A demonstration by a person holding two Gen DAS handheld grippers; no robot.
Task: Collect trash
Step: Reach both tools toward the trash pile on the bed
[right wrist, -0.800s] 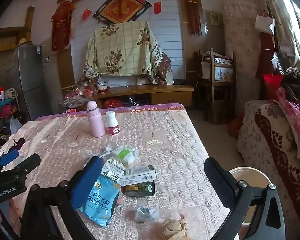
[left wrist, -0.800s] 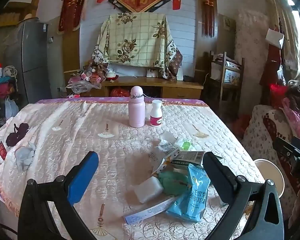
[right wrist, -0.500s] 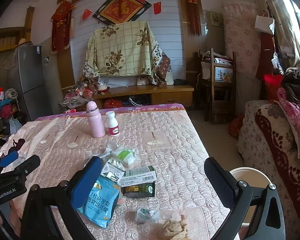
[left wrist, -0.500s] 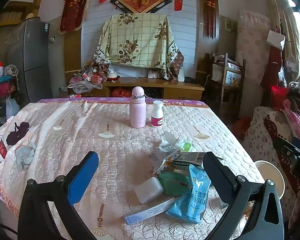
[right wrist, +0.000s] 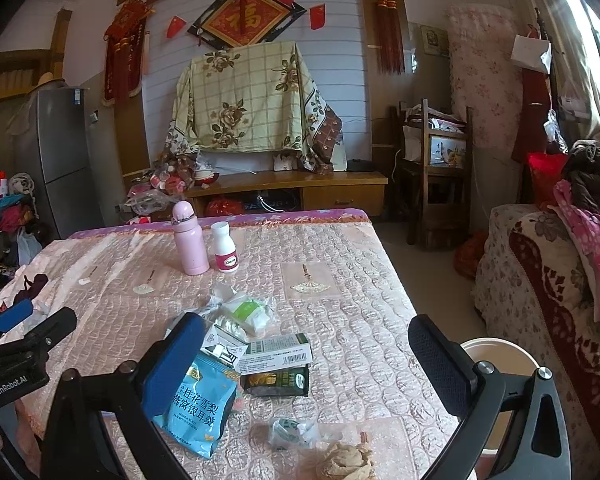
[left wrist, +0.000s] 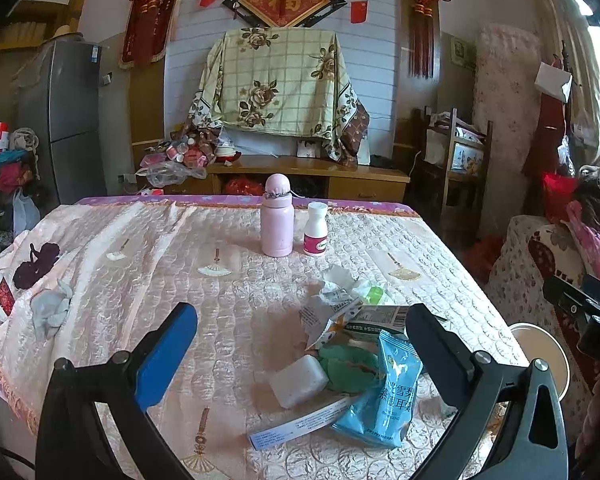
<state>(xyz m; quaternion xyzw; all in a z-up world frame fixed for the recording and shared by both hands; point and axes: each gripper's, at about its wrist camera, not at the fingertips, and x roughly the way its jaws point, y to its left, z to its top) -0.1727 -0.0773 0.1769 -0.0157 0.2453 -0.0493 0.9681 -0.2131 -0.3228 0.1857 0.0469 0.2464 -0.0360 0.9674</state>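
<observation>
A pile of trash lies on the quilted table: a blue snack bag (left wrist: 384, 400) (right wrist: 198, 408), a white block (left wrist: 298, 380), a green wrapper (left wrist: 348, 368), a long thin box (left wrist: 300, 426), a barcode box (right wrist: 278, 354), a dark packet (right wrist: 278, 380), crumpled wrappers (right wrist: 244, 312) and a paper wad (right wrist: 344, 464). My left gripper (left wrist: 300, 352) is open and empty above the pile's near side. My right gripper (right wrist: 308, 364) is open and empty over the pile. A round white bin (right wrist: 500, 364) stands off the table's right edge.
A pink bottle (left wrist: 277, 216) and a white pill bottle (left wrist: 316, 229) stand at the table's far middle. A grey cloth (left wrist: 50, 312) and a dark cloth (left wrist: 36, 264) lie at the left. A flowered sofa (right wrist: 548, 280) is at the right.
Both grippers have drifted very slightly; the view has barely shifted. Nothing on the table has moved.
</observation>
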